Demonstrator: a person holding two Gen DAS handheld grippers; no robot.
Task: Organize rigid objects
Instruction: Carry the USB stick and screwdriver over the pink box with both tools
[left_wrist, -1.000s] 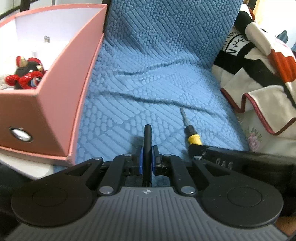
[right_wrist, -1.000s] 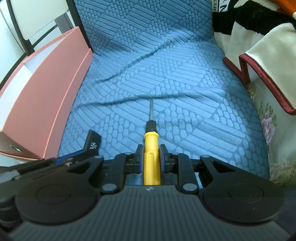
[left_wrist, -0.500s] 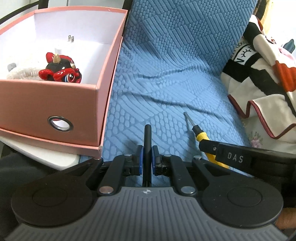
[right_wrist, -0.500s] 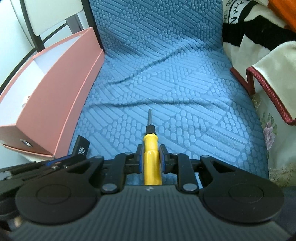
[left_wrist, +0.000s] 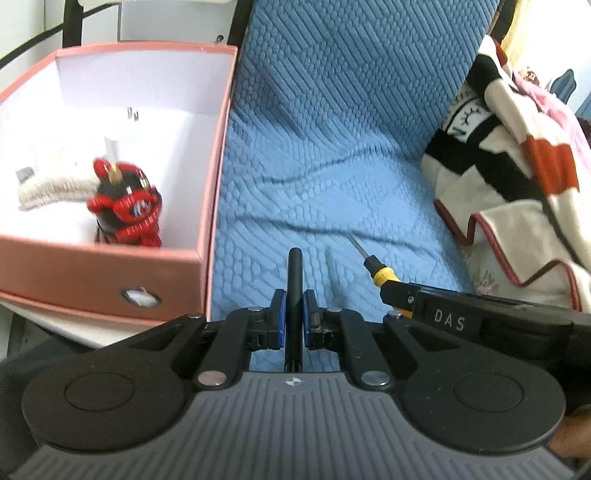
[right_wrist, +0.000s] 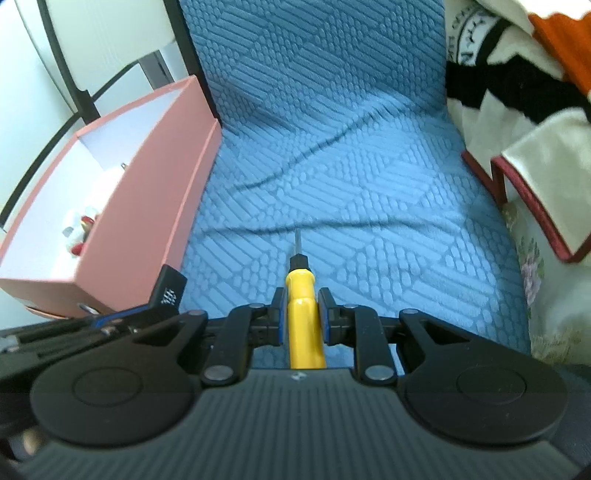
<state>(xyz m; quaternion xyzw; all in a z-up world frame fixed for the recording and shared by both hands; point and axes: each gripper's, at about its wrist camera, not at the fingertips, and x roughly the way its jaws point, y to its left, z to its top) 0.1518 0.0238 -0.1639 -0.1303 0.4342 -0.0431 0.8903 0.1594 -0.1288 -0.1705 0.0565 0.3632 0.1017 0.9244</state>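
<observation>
Black rod (left_wrist: 294, 295)'s near end hides behind left gripper (left_wrist: 294, 314).

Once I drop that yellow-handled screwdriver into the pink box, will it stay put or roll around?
The screwdriver looks stiff and light. Its rounded, glossy handle would probably roll and could slip in the right gripper jaws. The pink box has a flat white floor, so it will likely roll until a wall or the red figurine stops it.
</observation>
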